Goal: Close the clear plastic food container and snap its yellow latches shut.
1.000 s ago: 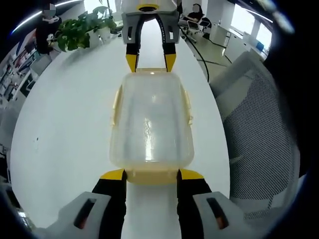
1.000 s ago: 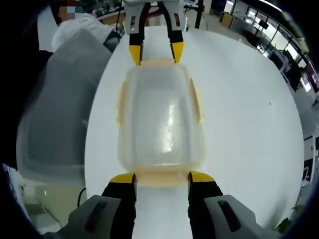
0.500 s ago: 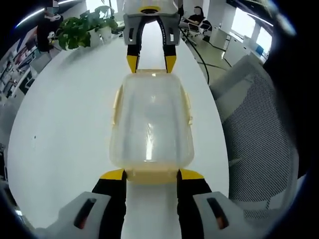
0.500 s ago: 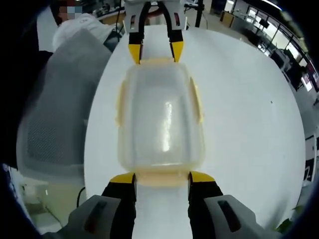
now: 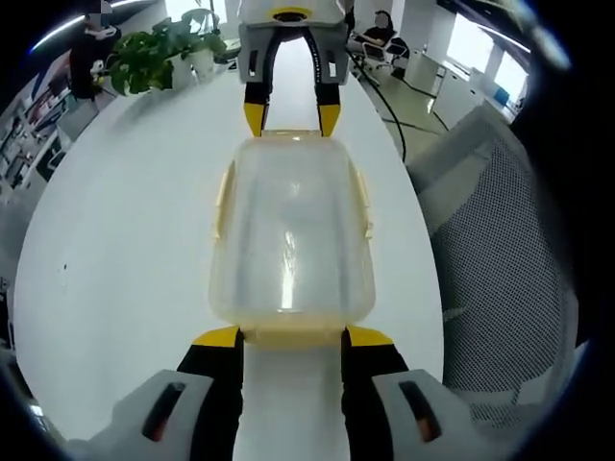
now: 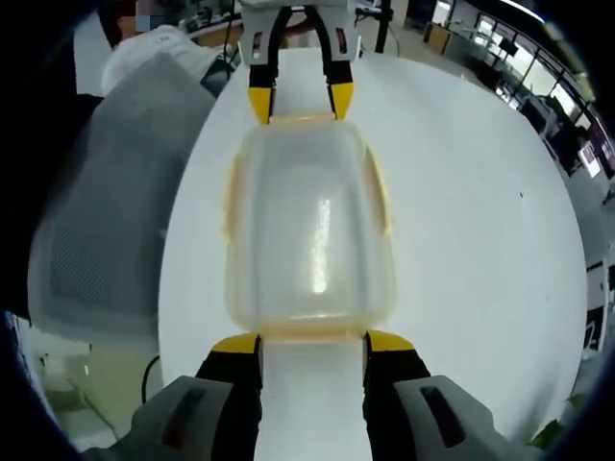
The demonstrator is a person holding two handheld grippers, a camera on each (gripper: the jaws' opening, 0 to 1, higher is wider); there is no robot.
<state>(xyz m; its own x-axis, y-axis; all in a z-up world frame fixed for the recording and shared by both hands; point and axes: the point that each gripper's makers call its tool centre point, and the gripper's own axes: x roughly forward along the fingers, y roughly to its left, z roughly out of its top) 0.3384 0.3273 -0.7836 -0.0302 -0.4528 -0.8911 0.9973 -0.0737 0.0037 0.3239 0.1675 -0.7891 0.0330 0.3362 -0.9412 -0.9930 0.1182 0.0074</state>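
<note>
White round table lies bare around the lidded container — left gripper and right gripper, jaws wide, bracket its short ends.

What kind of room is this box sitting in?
Probably an office. The clear container sits on a big white table, with a mesh chair beside it, a potted plant at the far end, and desks behind.

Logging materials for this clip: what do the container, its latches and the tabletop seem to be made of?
The container looks like translucent, slightly frosted plastic: the white table shows dimly through it and a soft glare streak runs along its top. The latches appear to be opaque pale yellow plastic with a dull sheen. The table looks like smooth white laminate or painted board; which one can't be told.
</note>
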